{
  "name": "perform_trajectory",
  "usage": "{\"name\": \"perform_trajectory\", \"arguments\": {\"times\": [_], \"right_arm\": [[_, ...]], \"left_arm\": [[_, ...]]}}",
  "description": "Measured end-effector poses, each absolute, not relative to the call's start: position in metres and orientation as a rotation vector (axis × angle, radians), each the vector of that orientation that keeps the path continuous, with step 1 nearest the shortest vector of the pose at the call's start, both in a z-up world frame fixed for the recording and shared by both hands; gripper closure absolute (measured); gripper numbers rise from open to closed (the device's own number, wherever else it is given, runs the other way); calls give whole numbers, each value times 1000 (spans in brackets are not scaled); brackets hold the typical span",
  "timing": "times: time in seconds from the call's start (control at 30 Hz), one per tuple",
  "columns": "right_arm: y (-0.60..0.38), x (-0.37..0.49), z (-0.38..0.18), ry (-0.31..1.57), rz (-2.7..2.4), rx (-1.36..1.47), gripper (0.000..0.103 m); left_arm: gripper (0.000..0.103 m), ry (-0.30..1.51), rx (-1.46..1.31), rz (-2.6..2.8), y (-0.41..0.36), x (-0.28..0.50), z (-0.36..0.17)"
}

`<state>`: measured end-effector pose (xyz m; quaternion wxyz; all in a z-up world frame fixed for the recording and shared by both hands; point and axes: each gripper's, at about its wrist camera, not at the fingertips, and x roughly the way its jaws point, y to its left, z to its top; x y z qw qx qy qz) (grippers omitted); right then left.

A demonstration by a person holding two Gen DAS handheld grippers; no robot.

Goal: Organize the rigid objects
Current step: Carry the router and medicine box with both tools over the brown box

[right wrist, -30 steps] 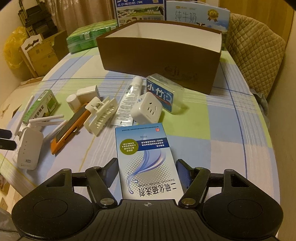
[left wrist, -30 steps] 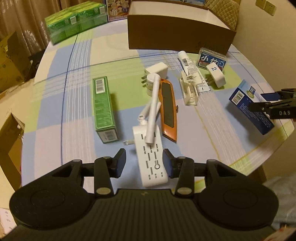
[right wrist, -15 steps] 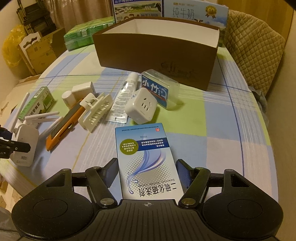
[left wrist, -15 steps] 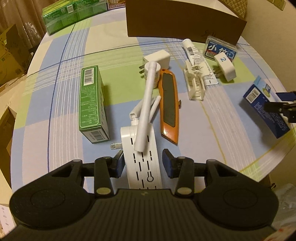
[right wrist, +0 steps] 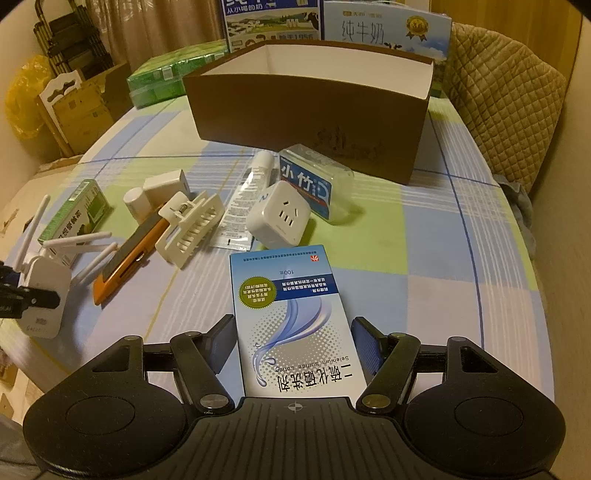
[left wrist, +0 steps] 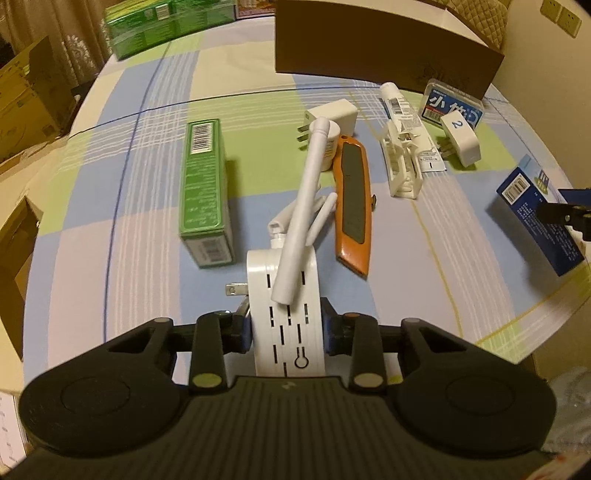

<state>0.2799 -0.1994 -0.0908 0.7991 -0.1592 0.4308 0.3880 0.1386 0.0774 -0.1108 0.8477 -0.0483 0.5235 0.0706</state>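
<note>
My left gripper (left wrist: 286,326) is shut on the white Wi-Fi extender (left wrist: 286,314), whose antennas point away from me; it also shows in the right wrist view (right wrist: 42,291). My right gripper (right wrist: 293,341) is open, its jaws on either side of the blue lotion box (right wrist: 291,317) lying on the table, a small gap on each side. The open brown cardboard box (right wrist: 306,107) stands at the far side of the table.
On the checked tablecloth (left wrist: 147,240) lie a green box (left wrist: 205,188), an orange utility knife (left wrist: 352,199), a white clip (left wrist: 400,166), a white plug adapter (right wrist: 280,214), a white charger (left wrist: 332,114), a tube (left wrist: 397,107) and a clear case (right wrist: 314,181). Green packs (left wrist: 166,22) at far left.
My left gripper has moved forward around the extender and closed on its body. The right gripper has stayed open around the blue box.
</note>
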Motion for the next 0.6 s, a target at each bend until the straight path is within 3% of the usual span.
{"name": "perform_trajectory", "arguments": {"times": [0.3,0.6], "right_arm": [[-200,279,-73,896,856,-279,39],[-191,291,-36,832,880,-220,39]], "left_arm": [[74,985,-130,181,83,123,-60],[74,888,-107,145,73,163,-21]]}}
